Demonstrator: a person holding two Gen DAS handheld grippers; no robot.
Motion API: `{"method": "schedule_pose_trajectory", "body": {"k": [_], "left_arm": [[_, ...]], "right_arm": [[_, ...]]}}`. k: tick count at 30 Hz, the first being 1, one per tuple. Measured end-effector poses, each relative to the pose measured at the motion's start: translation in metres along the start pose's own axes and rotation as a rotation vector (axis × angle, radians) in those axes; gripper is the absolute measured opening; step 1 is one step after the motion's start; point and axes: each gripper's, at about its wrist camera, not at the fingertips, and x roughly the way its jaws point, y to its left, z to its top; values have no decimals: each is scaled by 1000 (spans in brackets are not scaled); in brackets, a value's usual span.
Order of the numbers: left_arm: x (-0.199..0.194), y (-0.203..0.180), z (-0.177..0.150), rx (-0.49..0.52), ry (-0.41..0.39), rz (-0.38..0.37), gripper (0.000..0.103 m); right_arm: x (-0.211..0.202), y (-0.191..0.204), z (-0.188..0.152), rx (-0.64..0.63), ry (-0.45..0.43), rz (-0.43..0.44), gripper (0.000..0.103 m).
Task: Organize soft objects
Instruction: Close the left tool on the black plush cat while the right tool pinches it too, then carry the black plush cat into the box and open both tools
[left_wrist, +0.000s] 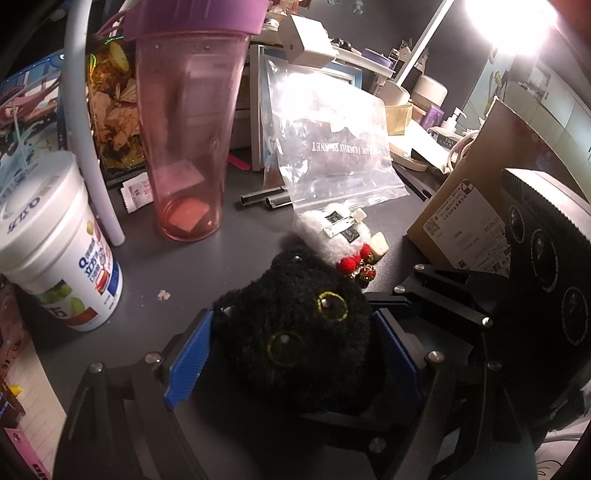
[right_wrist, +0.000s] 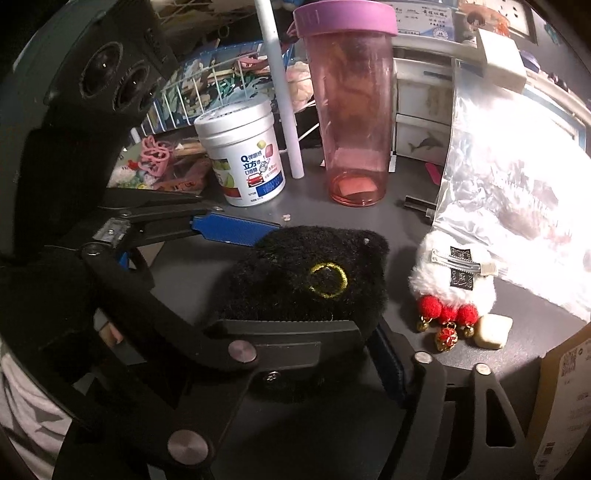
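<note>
A black plush cat (left_wrist: 295, 332) with yellow ringed eyes lies on the dark desk (left_wrist: 177, 280). My left gripper (left_wrist: 295, 317) is shut on it, a blue pad (left_wrist: 192, 354) against each side. In the right wrist view the plush (right_wrist: 306, 273) sits between the left gripper's far blue pad (right_wrist: 236, 229) and its near black finger (right_wrist: 288, 332). My right gripper (right_wrist: 295, 350) reaches in from the other side. Its right blue pad (right_wrist: 389, 363) stands close by the plush and its left finger is hidden. A white fluffy hair clip (right_wrist: 450, 280) with red pompoms lies to the right.
A pink tumbler (left_wrist: 188, 147) with a purple lid and a white tub (left_wrist: 59, 251) stand behind the plush. A clear zip bag (left_wrist: 332, 147) leans at the back, a cardboard box (left_wrist: 465, 221) at the right. A small cream cube (right_wrist: 493, 330) lies by the clip.
</note>
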Motion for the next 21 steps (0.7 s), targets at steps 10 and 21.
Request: {"method": "schedule_pose_trajectory", "body": {"k": [10, 21], "left_arm": [[-47, -18, 3, 27, -107, -23, 80], [-141, -97, 22, 210, -304, 17, 80]], "right_arm": [[-43, 15, -2, -13, -127, -15, 61], [-151, 44, -3, -81, -389, -93, 61]]}}
